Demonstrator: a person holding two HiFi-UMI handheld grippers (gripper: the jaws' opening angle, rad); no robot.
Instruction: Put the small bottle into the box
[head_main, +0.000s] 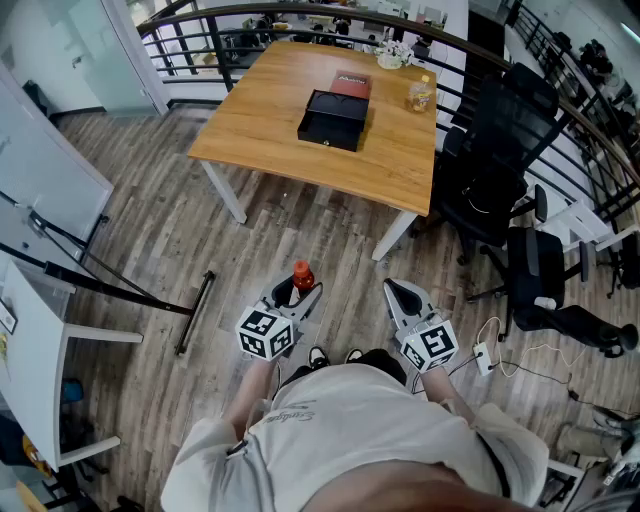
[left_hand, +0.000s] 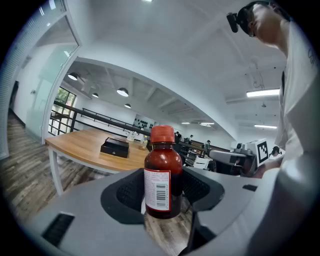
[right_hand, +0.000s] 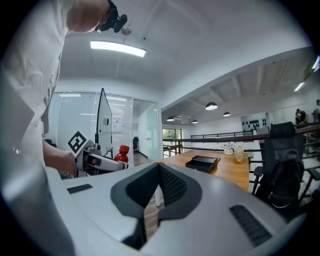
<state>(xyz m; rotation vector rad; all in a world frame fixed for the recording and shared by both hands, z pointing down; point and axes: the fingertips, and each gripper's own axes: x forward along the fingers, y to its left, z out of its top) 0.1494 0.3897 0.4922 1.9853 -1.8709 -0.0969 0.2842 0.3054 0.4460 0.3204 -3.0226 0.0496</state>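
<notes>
The small bottle is dark reddish brown, with a bright red cap and a white label carrying a black barcode. The left gripper and right gripper are pale grey with black mesh-patterned pads inside the jaws, and each bears a cube of black-and-white square markers. The box is black, the bench honey-coloured wood on white legs, and the floor grey-brown planks.
</notes>
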